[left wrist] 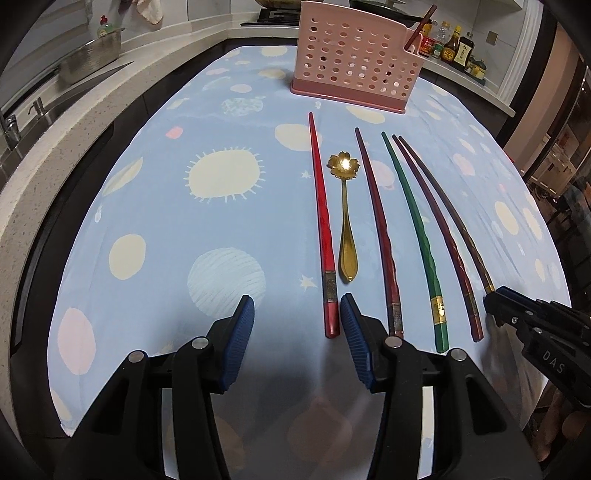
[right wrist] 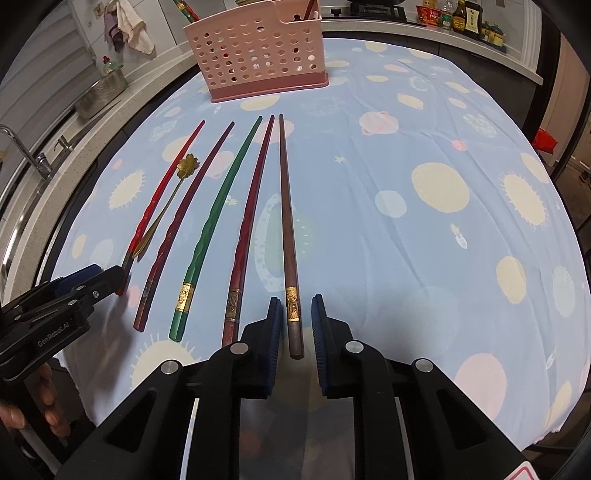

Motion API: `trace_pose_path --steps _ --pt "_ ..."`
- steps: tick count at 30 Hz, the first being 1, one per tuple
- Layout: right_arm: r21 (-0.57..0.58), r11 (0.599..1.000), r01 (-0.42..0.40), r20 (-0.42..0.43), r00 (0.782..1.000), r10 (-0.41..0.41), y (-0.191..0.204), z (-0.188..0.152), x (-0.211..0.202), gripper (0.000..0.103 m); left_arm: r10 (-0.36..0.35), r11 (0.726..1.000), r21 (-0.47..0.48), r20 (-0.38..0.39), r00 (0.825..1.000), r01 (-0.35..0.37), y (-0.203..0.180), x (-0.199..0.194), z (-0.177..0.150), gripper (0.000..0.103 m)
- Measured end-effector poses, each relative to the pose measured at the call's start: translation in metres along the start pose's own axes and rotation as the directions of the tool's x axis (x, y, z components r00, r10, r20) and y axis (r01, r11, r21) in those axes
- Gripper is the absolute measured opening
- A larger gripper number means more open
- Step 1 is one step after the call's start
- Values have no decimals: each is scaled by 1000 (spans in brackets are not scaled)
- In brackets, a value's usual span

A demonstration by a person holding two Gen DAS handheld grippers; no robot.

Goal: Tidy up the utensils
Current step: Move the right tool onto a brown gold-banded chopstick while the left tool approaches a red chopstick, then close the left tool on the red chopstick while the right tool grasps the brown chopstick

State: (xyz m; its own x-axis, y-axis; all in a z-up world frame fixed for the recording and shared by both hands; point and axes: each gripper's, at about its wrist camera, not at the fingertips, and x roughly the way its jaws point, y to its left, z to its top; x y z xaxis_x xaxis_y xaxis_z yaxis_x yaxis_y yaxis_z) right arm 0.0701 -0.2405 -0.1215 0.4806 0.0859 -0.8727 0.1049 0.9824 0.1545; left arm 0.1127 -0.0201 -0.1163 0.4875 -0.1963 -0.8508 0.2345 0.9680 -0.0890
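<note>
Five chopsticks and a gold flower-bowl spoon [left wrist: 345, 221] lie side by side on the blue patterned cloth [left wrist: 184, 240], in front of a pink perforated holder [left wrist: 354, 62] that has a chopstick [left wrist: 419, 29] standing in it. My left gripper [left wrist: 297, 314] is open, with the butt of the red chopstick [left wrist: 320, 221] just inside its right pad. My right gripper [right wrist: 297, 317] straddles the butt of the brown chopstick [right wrist: 284, 203]. Its jaws stand narrow, with a thin gap showing on each side. The dark red [left wrist: 376, 221], green [left wrist: 413, 221] and maroon [left wrist: 439, 229] chopsticks lie between the two grippers.
A counter with a sink and tap [right wrist: 22, 147] and a metal basin [left wrist: 92, 55] runs along the left. Sauce bottles [left wrist: 452, 48] stand at the back right. A hand [right wrist: 48, 406] holds the left gripper [right wrist: 110, 277]. The cloth's near edge is close below both grippers.
</note>
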Motion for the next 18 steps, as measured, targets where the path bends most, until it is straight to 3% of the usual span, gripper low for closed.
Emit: trace_pose_path --steps 5,13,15,18 --pt "-1 1000 1 0 1000 -1 0 0 0 16 10 1000 13 12 1000 -10 -3 3 3 41" --pt "0 1000 -1 0 1000 1 0 -1 0 16 -8 1000 22 20 1000 7 -4 5 4 19" --pt "2 1000 -2 1 1000 2 0 -1 0 15 -22 1000 13 20 1000 21 -2 5 5 10" --pt "7 1000 -12 -3 1000 12 -1 -1 -2 8 -38 999 -5 16 999 38 1 3 5 8"
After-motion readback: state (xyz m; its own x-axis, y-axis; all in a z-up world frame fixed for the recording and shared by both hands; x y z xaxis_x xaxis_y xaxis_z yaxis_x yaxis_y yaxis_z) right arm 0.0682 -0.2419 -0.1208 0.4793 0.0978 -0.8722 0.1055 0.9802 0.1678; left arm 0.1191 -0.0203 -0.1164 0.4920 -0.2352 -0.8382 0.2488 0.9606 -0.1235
